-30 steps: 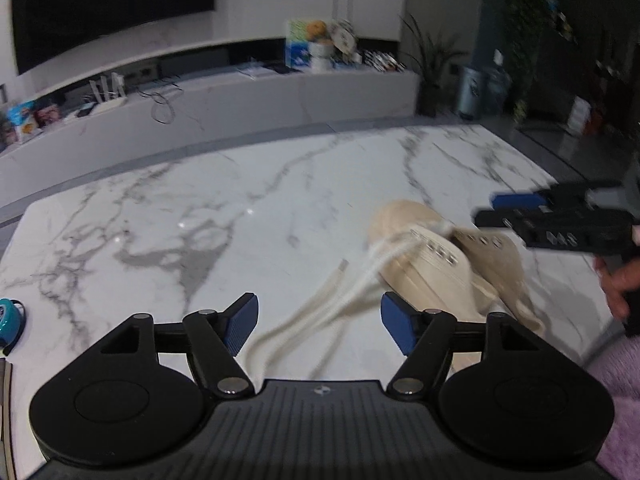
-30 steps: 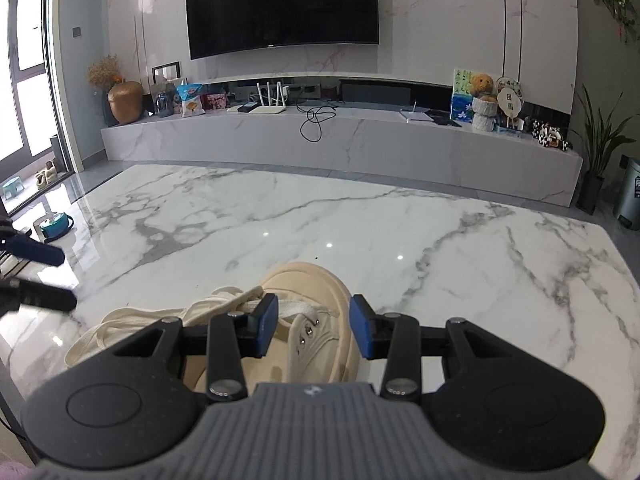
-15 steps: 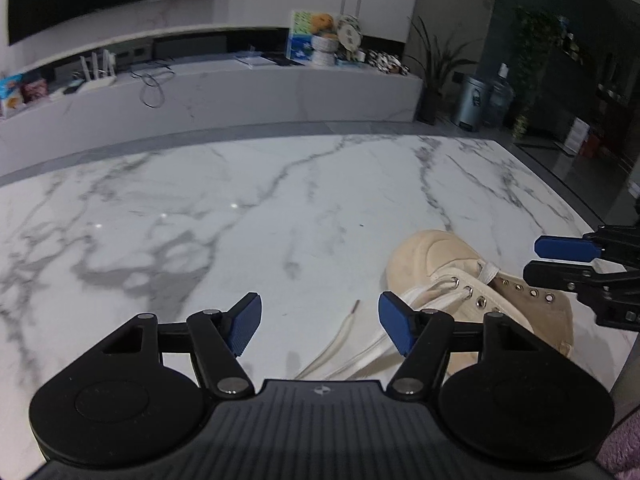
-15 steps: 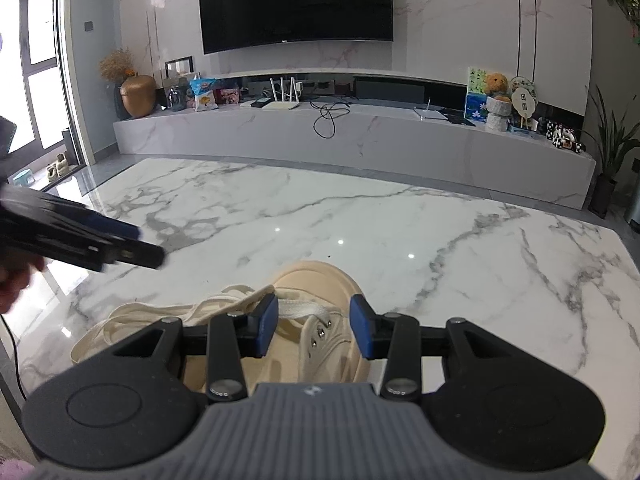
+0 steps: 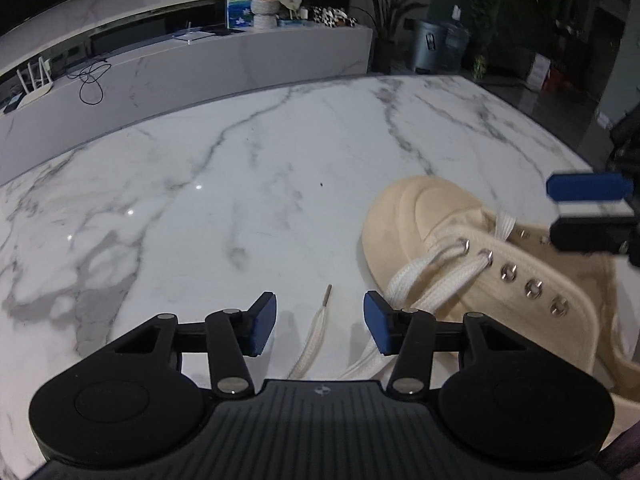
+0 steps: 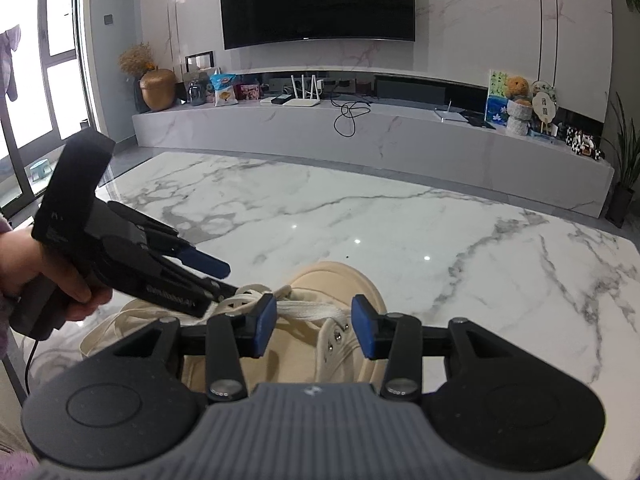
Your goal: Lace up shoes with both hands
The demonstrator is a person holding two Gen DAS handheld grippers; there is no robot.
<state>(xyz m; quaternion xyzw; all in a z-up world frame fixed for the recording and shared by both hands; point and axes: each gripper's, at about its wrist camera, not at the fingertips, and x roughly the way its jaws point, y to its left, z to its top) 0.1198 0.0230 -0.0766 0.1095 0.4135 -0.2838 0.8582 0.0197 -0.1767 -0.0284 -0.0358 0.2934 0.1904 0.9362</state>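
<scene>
Cream shoe (image 5: pixel 472 248) on marble table (image 5: pixel 240 184), loose lace (image 5: pixel 316 332) trailing left. Left gripper (image 5: pixel 319 322) spread wide over lace end (nothing held); right gripper (image 6: pixel 313 330) spread above tongue.

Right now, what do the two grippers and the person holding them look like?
Both are matte black tools. The left gripper and right gripper have blue pads on two black fingers, round discs either side and a ribbed grey body. The left one's handle trails a black cable. The hand shows a fuzzy lilac sleeve.
</scene>
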